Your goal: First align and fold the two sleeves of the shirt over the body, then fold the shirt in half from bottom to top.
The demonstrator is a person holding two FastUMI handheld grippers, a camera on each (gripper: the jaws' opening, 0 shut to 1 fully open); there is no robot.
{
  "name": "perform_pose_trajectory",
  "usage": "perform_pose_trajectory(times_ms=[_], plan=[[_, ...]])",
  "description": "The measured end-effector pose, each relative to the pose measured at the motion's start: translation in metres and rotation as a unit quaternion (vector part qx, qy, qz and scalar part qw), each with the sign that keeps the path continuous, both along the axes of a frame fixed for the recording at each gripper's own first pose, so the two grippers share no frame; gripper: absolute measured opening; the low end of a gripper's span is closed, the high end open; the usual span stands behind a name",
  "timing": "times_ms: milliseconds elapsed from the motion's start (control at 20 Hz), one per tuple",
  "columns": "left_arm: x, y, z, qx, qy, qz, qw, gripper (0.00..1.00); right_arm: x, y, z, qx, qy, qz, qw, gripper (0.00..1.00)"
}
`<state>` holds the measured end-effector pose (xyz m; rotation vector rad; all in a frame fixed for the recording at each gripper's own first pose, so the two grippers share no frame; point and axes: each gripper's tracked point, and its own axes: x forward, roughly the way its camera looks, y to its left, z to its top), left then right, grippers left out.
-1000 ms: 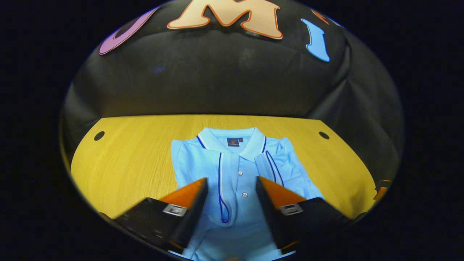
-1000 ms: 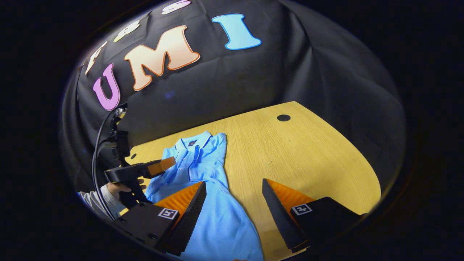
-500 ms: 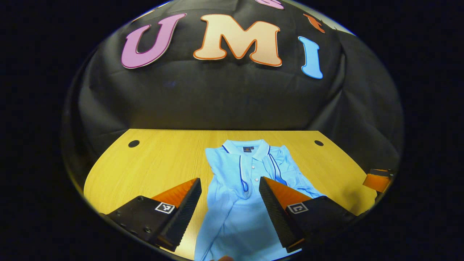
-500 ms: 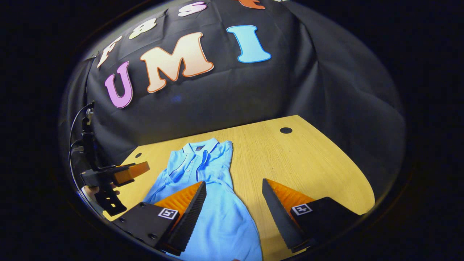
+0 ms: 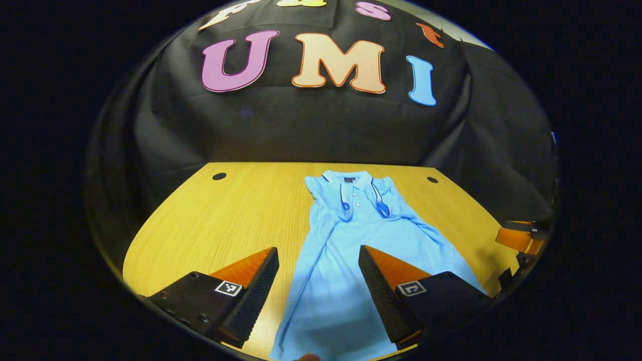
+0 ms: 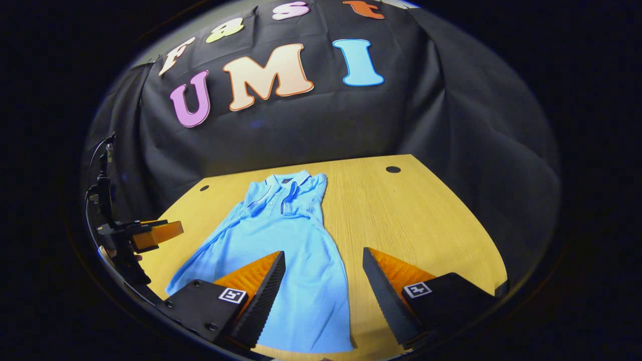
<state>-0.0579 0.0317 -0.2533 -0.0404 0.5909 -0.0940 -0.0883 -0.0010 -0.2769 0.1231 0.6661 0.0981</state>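
Observation:
A light blue polo shirt (image 5: 361,235) lies flat on the yellow wooden table (image 5: 220,220), collar toward the far wall, both sleeves folded in over the chest. Its hem reaches the near table edge. My left gripper (image 5: 318,296) hovers open above the shirt's lower left part, holding nothing. My right gripper (image 6: 323,296) hovers open above the shirt's (image 6: 281,245) lower right edge, also holding nothing. In the right gripper view the left gripper (image 6: 145,233) appears at the far left, held by a hand. The right gripper (image 5: 521,238) appears at the right edge of the left gripper view.
The table (image 6: 416,220) has a round hole near each far corner (image 5: 219,176) (image 6: 392,169). The black cloth wall rises right behind the table's far edge. A cable (image 6: 98,170) hangs by the left gripper.
Both grippers have drawn back toward the near table edge and up, so the whole shirt now shows. Both stay open; the shirt has not moved.

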Motion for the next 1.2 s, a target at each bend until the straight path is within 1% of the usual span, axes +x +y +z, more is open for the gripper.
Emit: perform_pose_trajectory(times_ms=[200, 350, 450, 550, 800, 900, 950, 1000, 1050, 1100, 1150, 1200], plan=[[-0.047, 0.003, -0.024, 0.004, 0.029, 0.002, 1.0, 0.96, -0.04, -0.004, -0.022, -0.016, 0.029, 0.012, 0.999, 0.97], [-0.08, 0.006, -0.05, 0.02, 0.059, -0.003, 0.998, 0.96, -0.066, -0.01, -0.041, -0.026, 0.051, 0.012, 0.998, 0.98], [-0.1, 0.006, -0.066, 0.028, 0.079, -0.004, 0.996, 0.96, -0.081, -0.011, -0.052, -0.03, 0.066, 0.008, 0.997, 0.98], [-0.112, 0.008, -0.074, 0.034, 0.087, -0.002, 0.996, 0.96, -0.092, -0.012, -0.061, -0.033, 0.077, 0.01, 0.996, 0.98], [-0.131, 0.017, -0.09, 0.043, 0.103, 0.011, 0.994, 0.96, -0.11, -0.009, -0.083, -0.045, 0.1, 0.019, 0.994, 0.98], [-0.141, 0.017, -0.103, 0.044, 0.119, 0.012, 0.992, 0.96, -0.117, -0.007, -0.093, -0.048, 0.115, 0.02, 0.992, 0.98], [-0.135, 0.017, -0.095, 0.044, 0.096, 0.013, 0.994, 0.96, -0.12, -0.008, -0.099, -0.052, 0.123, 0.018, 0.991, 0.98], [-0.135, 0.017, -0.099, 0.047, 0.105, 0.013, 0.993, 0.98, -0.123, -0.008, -0.105, -0.054, 0.133, 0.016, 0.99, 0.98], [-0.136, 0.018, -0.1, 0.045, 0.103, 0.015, 0.994, 0.96, -0.127, -0.008, -0.107, -0.058, 0.134, 0.014, 0.989, 0.98], [-0.134, 0.018, -0.098, 0.042, 0.1, 0.019, 0.994, 0.98, -0.122, -0.006, -0.106, -0.063, 0.129, 0.014, 0.989, 0.93], [-0.136, 0.018, -0.101, 0.037, 0.106, 0.024, 0.993, 0.97, -0.13, -0.006, -0.107, -0.069, 0.136, 0.017, 0.988, 0.98], [-0.134, 0.017, -0.099, 0.037, 0.097, 0.026, 0.994, 0.98, -0.126, -0.005, -0.105, -0.069, 0.131, 0.015, 0.989, 0.99]])
